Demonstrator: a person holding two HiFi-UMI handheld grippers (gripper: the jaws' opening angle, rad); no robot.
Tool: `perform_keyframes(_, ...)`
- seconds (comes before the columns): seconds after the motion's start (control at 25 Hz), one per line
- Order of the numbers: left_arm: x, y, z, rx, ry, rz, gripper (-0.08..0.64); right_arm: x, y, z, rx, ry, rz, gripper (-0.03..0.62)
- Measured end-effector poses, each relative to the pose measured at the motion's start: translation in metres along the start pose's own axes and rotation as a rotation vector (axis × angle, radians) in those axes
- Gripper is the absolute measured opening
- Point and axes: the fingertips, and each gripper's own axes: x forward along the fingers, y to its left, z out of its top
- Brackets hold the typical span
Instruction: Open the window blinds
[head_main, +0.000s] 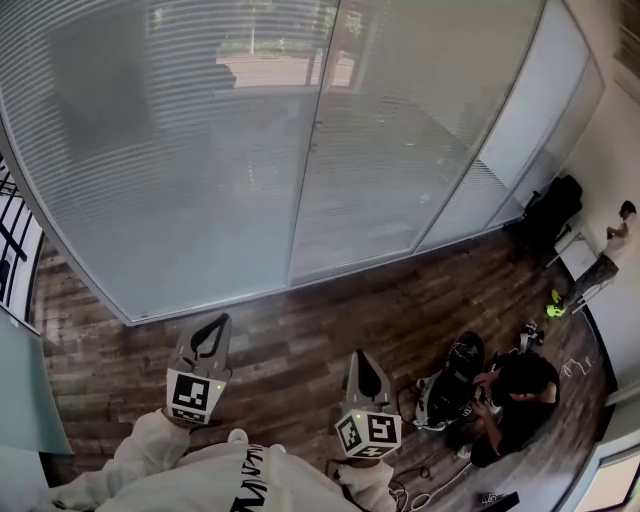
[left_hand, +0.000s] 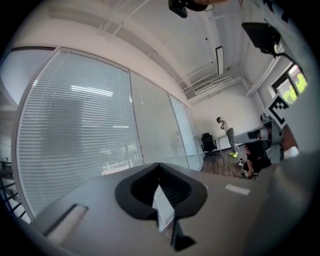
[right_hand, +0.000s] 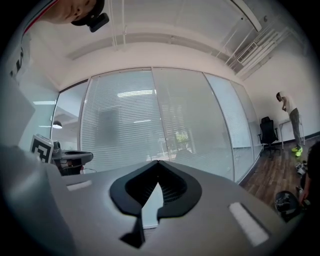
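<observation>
Lowered window blinds (head_main: 200, 170) span the long glass wall, their slats covering the panes ahead of both grippers and well apart from them. Dark wood floor (head_main: 300, 340) runs along the foot of the glass. A person (head_main: 515, 400) sits on the floor at right among bags and cables. The left gripper (head_main: 220, 320) and right gripper (head_main: 360, 356) are held level toward the blinds, each with its fingers together at the tips and nothing between them.

Dark plank floor (head_main: 310, 345), white wall (left_hand: 244, 109), black chair (right_hand: 266, 132).
</observation>
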Motion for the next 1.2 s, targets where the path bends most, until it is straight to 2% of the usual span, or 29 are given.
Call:
perform_keyframes(0.28,-0.005,-0.010,0.001,0.005,0.011,0.012,0.000,-0.006,-0.007,-0.001,0.032,0.006,0.012,0.000)
perform_keyframes(0.64,-0.009,-0.029,0.000,0.011,0.011,0.028,0.000,-0.012,-0.012,-0.004,0.022,0.016,0.048,0.000)
perform_keyframes(1.2,0.024,-0.008,-0.018,-0.022,0.028,0.052,0.000,0.031,-0.014,-0.012,0.002,0.058,0.077,0.000)
